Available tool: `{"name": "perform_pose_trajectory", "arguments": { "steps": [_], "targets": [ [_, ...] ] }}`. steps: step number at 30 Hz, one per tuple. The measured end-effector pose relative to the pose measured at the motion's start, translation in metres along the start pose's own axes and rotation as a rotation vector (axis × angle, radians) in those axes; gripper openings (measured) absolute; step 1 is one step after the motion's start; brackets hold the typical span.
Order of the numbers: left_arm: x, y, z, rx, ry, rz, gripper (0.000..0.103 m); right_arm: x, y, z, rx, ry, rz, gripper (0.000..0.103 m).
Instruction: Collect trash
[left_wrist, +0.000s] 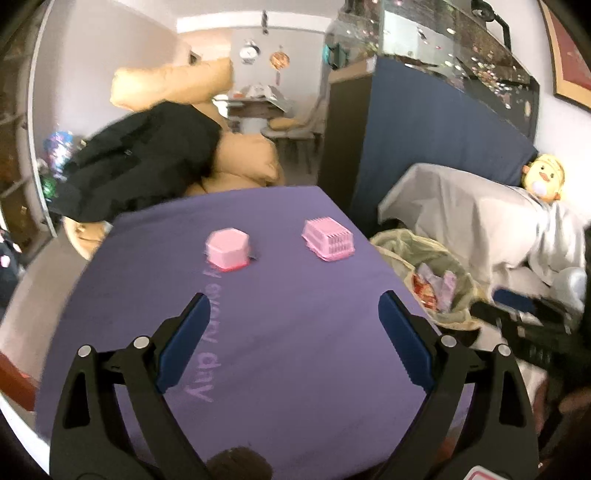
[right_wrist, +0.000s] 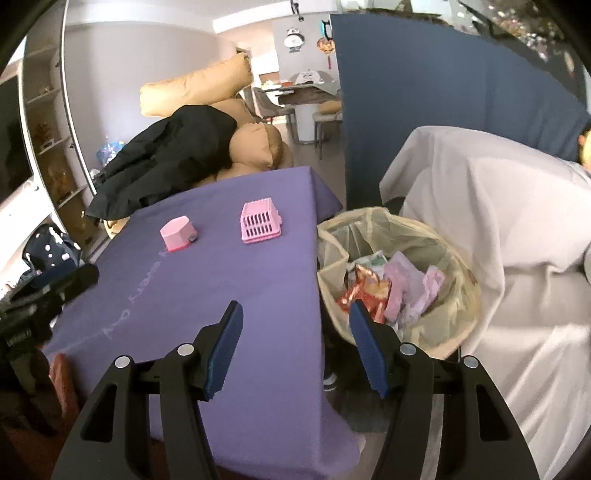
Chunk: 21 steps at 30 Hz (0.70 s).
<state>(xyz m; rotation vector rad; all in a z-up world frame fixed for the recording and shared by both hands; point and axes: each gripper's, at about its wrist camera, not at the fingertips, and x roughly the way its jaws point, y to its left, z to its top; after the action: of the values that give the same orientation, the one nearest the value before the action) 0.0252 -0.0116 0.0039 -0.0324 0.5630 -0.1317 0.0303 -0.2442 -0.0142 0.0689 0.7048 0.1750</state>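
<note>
A trash bin (right_wrist: 454, 258) lined with a pale bag stands right of the purple-covered table (right_wrist: 266, 280); it holds red and pink wrappers (right_wrist: 391, 288). The bin also shows in the left wrist view (left_wrist: 443, 266). My left gripper (left_wrist: 291, 306) is open and empty above the table (left_wrist: 295, 362). My right gripper (right_wrist: 295, 314) is open and empty, over the table's right edge beside the bin. On the table lie a pink hexagonal box (left_wrist: 227, 249) and a pink slotted basket (left_wrist: 328, 236), both upside down; they also show in the right wrist view, box (right_wrist: 177, 232) and basket (right_wrist: 260, 219).
A tan sofa with a black coat (left_wrist: 147, 158) stands behind the table. A chair draped in white cloth (right_wrist: 498, 229) is right of the bin. A dark blue panel (right_wrist: 424, 110) rises behind. My other gripper shows at the frame edges (left_wrist: 524, 321), (right_wrist: 44, 295).
</note>
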Motion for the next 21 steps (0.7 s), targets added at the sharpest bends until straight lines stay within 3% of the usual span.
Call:
{"name": "perform_pose_trajectory", "arguments": {
  "steps": [2, 6, 11, 21],
  "targets": [
    [-0.006, 0.001, 0.001, -0.012, -0.007, 0.049, 0.088, -0.005, 0.007, -0.011, -0.015, -0.002, -0.020, 0.057],
    [-0.003, -0.004, -0.004, 0.007, 0.081, 0.069, 0.088, -0.016, 0.012, -0.019, -0.023, -0.009, -0.022, 0.057],
    [-0.018, -0.012, -0.006, 0.050, 0.036, 0.089, 0.088, -0.030, 0.019, -0.018, -0.051, -0.066, -0.052, 0.057],
    [-0.025, -0.014, -0.005, 0.057, 0.018, 0.099, 0.088, -0.035, 0.026, -0.018, -0.058, -0.078, -0.047, 0.057]
  ]
}}
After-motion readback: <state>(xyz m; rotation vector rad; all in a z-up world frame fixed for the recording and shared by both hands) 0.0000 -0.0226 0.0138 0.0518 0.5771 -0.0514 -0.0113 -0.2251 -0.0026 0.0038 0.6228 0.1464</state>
